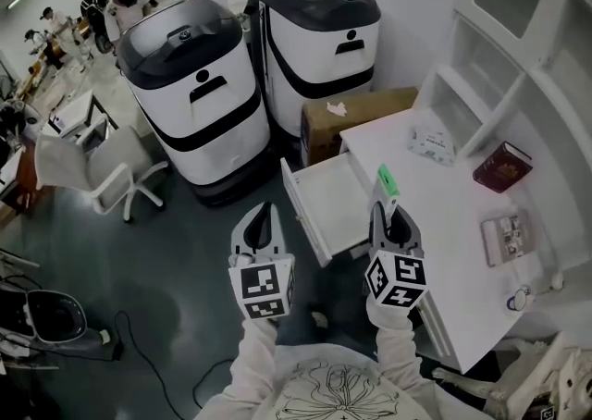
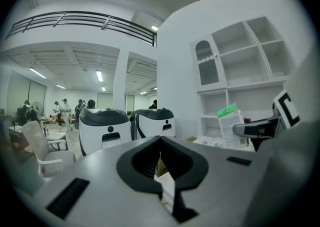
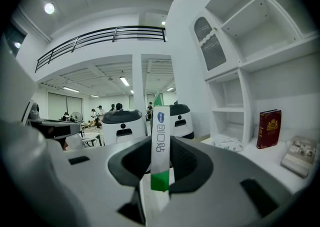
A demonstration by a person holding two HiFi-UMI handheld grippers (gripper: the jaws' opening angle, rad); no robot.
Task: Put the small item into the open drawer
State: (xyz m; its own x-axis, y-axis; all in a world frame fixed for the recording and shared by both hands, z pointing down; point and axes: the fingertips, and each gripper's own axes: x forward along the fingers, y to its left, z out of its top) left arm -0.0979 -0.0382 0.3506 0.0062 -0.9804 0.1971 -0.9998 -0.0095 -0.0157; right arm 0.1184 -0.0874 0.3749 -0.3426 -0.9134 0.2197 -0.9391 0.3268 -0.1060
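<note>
Right gripper [image 1: 390,216] is clamped on the small item [image 1: 387,181], a thin flat packet, white with a green band. In the right gripper view the packet [image 3: 160,138] stands upright between the two jaws of the right gripper [image 3: 161,163], both pressing on its lower part and the printed upper part rising clear above them. In the head view the packet sits just beside the right side of the open drawer [image 1: 302,216], over the front edge of the white worktop [image 1: 444,224]; it is not inside the drawer. The drawer interior shows bare. Left gripper [image 1: 263,228] hangs to the left of the drawer, over the floor, apart from the right gripper. In the left gripper view its jaws [image 2: 160,143] meet at the tips with nothing between them. On the worktop, well apart from the packet: a dark red book [image 1: 502,166], a small booklet [image 1: 506,238], and a soft white pack [image 1: 432,142] near the shelving. A cardboard box [image 1: 344,120] stands on the floor behind the drawer, with two white-and-black machines [image 1: 196,94] further back.
</note>
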